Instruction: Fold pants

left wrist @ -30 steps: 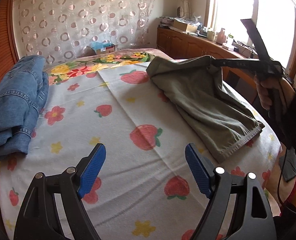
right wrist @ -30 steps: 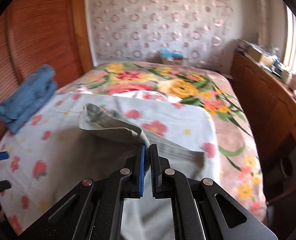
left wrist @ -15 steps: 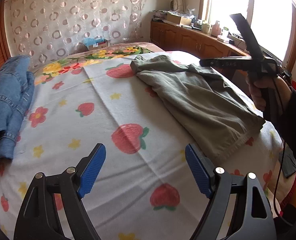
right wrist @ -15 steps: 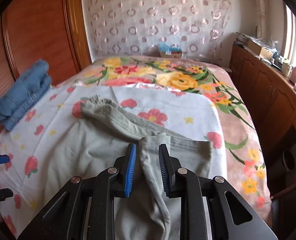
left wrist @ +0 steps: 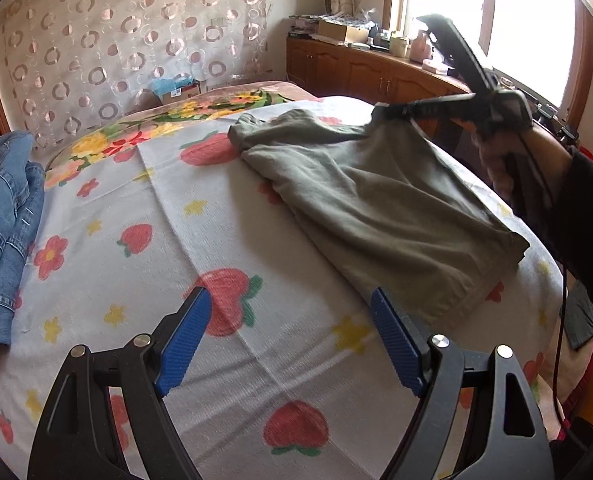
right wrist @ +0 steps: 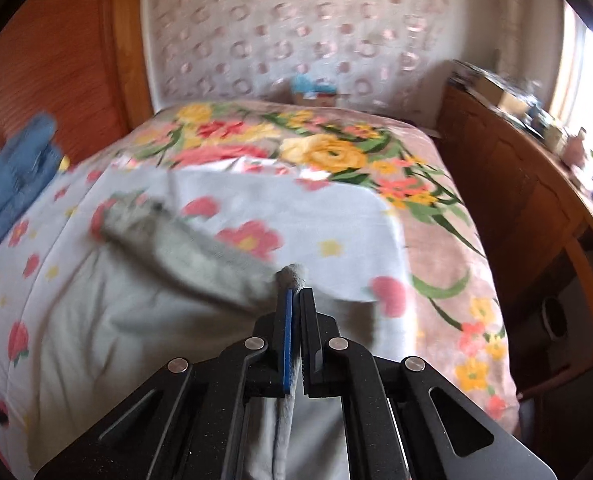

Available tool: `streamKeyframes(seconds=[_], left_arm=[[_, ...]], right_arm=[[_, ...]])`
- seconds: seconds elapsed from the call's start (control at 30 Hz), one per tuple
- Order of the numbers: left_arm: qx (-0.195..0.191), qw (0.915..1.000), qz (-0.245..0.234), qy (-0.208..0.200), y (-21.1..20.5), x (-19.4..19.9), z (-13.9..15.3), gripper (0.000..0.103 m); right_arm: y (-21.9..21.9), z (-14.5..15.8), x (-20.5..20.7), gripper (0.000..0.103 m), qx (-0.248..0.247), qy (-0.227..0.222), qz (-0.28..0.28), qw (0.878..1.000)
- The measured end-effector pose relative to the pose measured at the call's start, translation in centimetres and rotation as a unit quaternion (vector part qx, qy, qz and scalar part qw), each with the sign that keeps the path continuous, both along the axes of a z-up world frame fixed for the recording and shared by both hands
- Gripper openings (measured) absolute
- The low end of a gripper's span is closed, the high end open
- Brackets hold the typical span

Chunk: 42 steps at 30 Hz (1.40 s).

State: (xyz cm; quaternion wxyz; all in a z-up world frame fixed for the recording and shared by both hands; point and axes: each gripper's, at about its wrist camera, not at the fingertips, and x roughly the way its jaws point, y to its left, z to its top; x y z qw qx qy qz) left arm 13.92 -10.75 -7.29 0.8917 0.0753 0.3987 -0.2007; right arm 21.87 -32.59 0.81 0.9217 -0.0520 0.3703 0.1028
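Note:
Olive-green pants (left wrist: 376, 200) lie folded on the strawberry-print sheet (left wrist: 144, 264) at the right side of the bed. My right gripper (right wrist: 295, 294) is shut on a fold of the pants' edge (right wrist: 292, 274) and lifts it; it shows from outside in the left wrist view (left wrist: 380, 114) at the pants' far right edge. My left gripper (left wrist: 292, 332) is open and empty, held over the sheet just left of the pants' near hem.
Folded blue jeans (left wrist: 4, 216) lie at the bed's left edge. A floral blanket (right wrist: 328, 152) covers the far end of the bed. A wooden cabinet (left wrist: 376, 76) with clutter stands under the window on the right. A patterned curtain (left wrist: 116, 40) hangs behind.
My right gripper, slightly open half a second ago, has closed on the pants' edge again and raised it. My left gripper has drifted closer to the pants, still open.

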Motion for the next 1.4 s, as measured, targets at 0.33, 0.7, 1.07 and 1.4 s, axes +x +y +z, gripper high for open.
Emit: streamKeyframes(seconds=[0.33, 0.7, 1.07, 1.4], left_arm=[[0.000, 1.0000, -0.003, 0.004, -0.3, -0.2, -0.2, 0.083], [0.000, 0.9999, -0.012, 0.008, -1.3, -0.8, -0.4, 0.083], [0.006, 0.9996, -0.024, 0.011, -2.5, -1.1, -0.6, 0.083], [0.010, 0.9992, -0.036, 0.013, -3.5, -1.7, -0.9, 0.083]], right_arm=[[-3.7, -2.2, 1.5, 0.005, 0.010, 0.037, -0.048, 0.998], [-2.9, 0.1, -6.6, 0.023, 0.022, -0.004, -0.027, 0.999], [-3.0, -1.8, -15.8, 0.023, 0.035, -0.020, -0.006, 0.999], [-3.4, -2.2, -19.3, 0.023, 0.052, -0.023, -0.015, 0.998]])
